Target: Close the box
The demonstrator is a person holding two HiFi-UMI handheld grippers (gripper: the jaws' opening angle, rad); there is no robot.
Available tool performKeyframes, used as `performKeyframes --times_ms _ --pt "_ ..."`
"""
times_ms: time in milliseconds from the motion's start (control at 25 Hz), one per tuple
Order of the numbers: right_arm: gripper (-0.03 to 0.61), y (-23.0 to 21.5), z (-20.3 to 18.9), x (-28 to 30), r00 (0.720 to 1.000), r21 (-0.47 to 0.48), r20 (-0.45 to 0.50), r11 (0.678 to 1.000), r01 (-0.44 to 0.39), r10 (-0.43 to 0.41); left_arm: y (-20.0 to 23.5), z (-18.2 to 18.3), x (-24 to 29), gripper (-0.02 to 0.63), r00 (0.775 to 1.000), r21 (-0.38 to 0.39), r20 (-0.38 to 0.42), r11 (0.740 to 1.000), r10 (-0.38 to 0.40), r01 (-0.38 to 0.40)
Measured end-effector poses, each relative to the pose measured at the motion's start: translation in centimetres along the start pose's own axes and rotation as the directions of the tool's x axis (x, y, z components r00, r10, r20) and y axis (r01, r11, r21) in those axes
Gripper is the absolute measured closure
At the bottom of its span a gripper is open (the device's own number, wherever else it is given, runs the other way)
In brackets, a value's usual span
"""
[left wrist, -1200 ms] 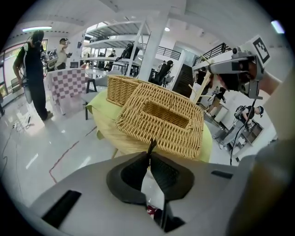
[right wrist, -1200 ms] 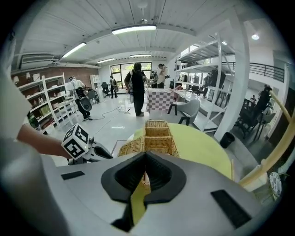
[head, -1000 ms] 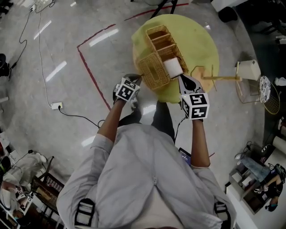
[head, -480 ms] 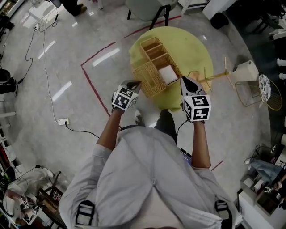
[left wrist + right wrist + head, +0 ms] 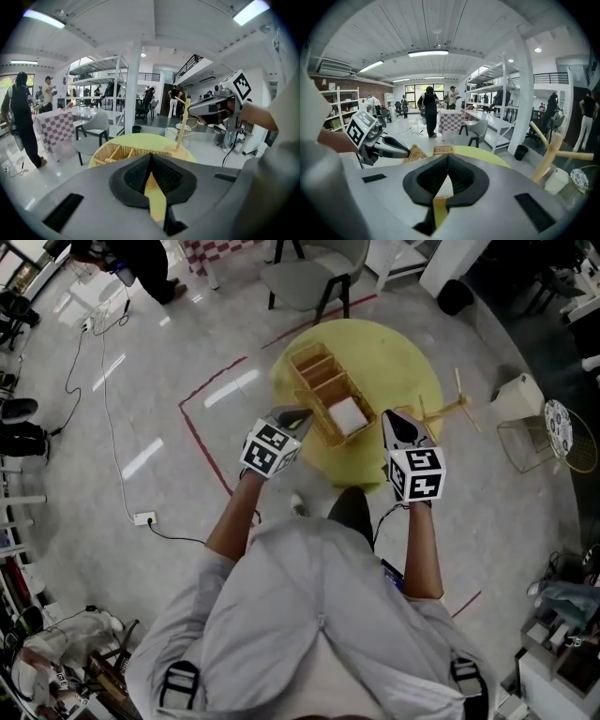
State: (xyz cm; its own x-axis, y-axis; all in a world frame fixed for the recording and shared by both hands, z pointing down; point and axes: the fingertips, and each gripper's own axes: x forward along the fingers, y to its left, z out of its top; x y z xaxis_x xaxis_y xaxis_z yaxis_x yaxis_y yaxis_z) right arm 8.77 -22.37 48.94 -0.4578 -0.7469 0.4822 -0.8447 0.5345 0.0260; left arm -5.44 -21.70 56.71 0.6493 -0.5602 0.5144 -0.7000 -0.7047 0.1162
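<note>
On the round yellow table (image 5: pixel 398 348), your wicker box (image 5: pixel 323 381) stands open; closing is not yet done.
Its compartments and a white block (image 5: pixel 346 415) show from above, with the lid (image 5: pixel 314 425) apparently beside your left gripper (image 5: pixel 296 414). That gripper and your right gripper (image 5: pixel 395 418) both have their jaws closed on nothing. The box sits near the table's near edge, and a wooden stand (image 5: pixel 448 409) crowds the right.

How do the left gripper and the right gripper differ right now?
The left gripper is at the wicker box's near left corner; the right gripper is off its right side, nearer the wooden stand. The left gripper angles inward toward the box; the right gripper points straighter ahead. Both have jaws together, holding nothing.
</note>
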Motion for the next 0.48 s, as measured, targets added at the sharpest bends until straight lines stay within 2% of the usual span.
performKeyframes --times_ms 200,480 --pt "0.555 -1.4 0.0 -0.1 1.0 0.034 0.008 0.999 -0.012 0.012 -0.5 3.7 2.6 0.574 0.998 0.01 0.044 0.999 -0.047 0.047" --pt "0.555 -4.8 -0.1 0.5 0.999 0.012 -0.018 0.999 -0.029 0.03 -1.1 6.8 8.5 0.574 0.997 0.019 0.033 0.997 -0.071 0.071"
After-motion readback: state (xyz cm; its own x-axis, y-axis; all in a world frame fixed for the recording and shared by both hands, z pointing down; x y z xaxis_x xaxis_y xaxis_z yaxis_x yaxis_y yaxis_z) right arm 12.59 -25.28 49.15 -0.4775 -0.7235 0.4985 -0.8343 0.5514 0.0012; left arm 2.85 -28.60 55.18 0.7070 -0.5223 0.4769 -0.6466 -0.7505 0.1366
